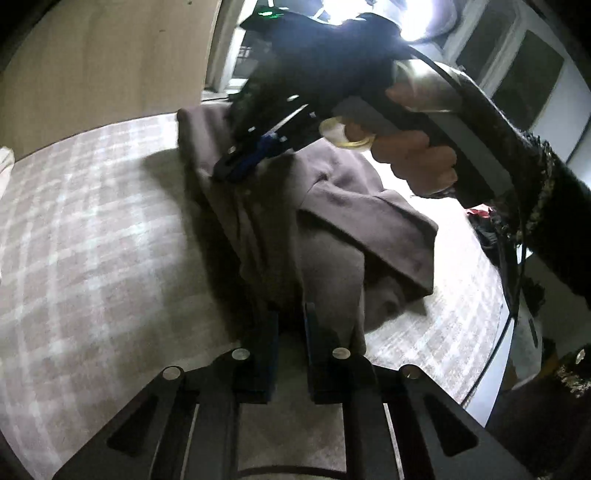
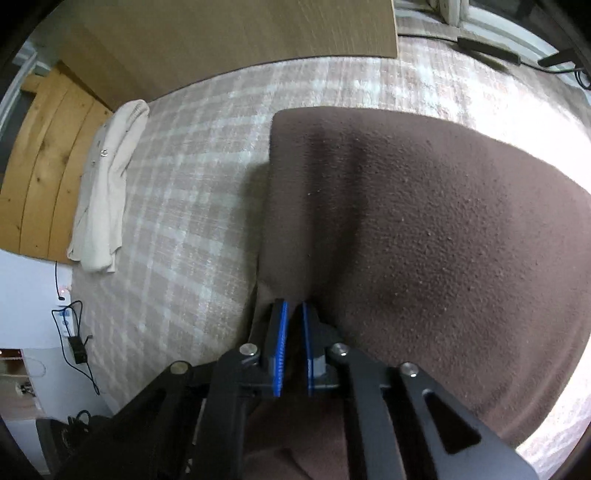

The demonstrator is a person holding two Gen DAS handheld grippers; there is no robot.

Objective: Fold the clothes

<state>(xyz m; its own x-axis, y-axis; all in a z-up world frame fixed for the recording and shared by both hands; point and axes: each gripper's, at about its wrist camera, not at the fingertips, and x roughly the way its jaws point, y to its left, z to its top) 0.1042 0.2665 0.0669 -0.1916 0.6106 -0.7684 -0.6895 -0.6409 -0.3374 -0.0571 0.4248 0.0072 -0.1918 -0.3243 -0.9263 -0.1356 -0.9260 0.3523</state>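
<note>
A brown fleece garment (image 1: 332,229) lies partly bunched on a plaid bedcover (image 1: 92,240). My left gripper (image 1: 291,314) is shut on the garment's near edge, and the cloth rises between its fingers. The right gripper (image 1: 240,166) shows in the left wrist view, held in a hand, pinching the far edge of the garment. In the right wrist view, my right gripper (image 2: 293,310) is shut on the brown garment (image 2: 424,229), whose cloth spreads flat ahead and to the right.
A cream knit garment (image 2: 107,184) lies at the left edge of the bedcover (image 2: 192,192), beside a wooden board (image 2: 40,158). A tan headboard (image 2: 240,33) stands at the back. Windows (image 1: 517,66) and cables are at the right.
</note>
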